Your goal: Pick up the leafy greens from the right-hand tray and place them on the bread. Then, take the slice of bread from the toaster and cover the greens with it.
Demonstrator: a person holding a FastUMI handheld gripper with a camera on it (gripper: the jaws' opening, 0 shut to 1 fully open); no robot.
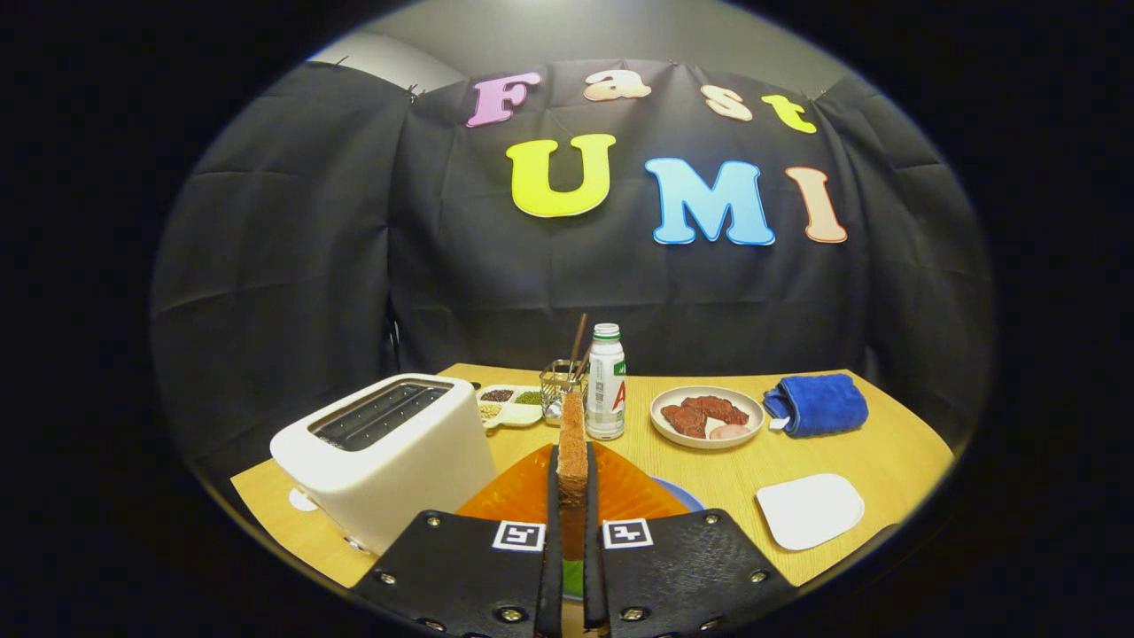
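Tool (572, 496) is clamped on the bread slice (572, 443), held edge-up over the orange plate (523, 496); I'd judge it light, crumbly, so squeeze gently.

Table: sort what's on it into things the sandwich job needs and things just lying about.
For the job:
- gripper, shut on the bread slice
- toaster
- orange plate
- white tray

Lying about:
- bottle
- plate of meat
- blue cloth
- divided dish
- wire holder
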